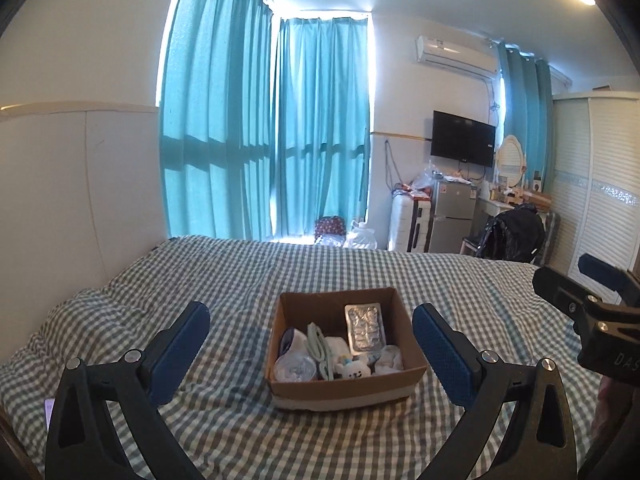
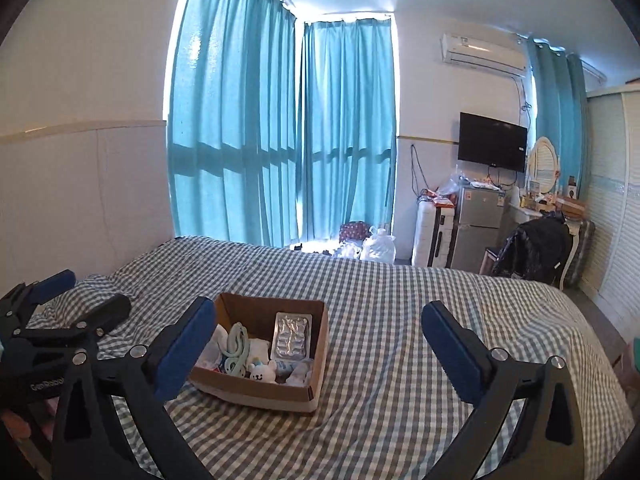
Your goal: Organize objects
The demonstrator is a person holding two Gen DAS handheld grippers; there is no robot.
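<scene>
A brown cardboard box [image 1: 344,390] sits on the checked bed, straight ahead in the left wrist view. It holds a silver blister pack [image 1: 364,330], a small white plush toy [image 1: 354,370], a pale green cord [image 1: 318,344], a round clear lid [image 1: 294,368] and white cloth items. My left gripper [image 1: 312,314] stands open above the bed on the near side of the box, nothing between its pads. In the right wrist view the box [image 2: 256,394] lies left of centre. My right gripper [image 2: 320,310] is open wide and empty, its left finger overlapping the box's near corner.
The bed [image 2: 400,360] with its green-and-white checked cover spreads out to the right. Teal curtains [image 2: 280,140] hang behind it. Beyond the far edge stand a suitcase [image 2: 434,236], a small fridge [image 2: 480,224] and a chair with a black jacket [image 2: 536,248]. A white wardrobe [image 2: 616,200] fills the right.
</scene>
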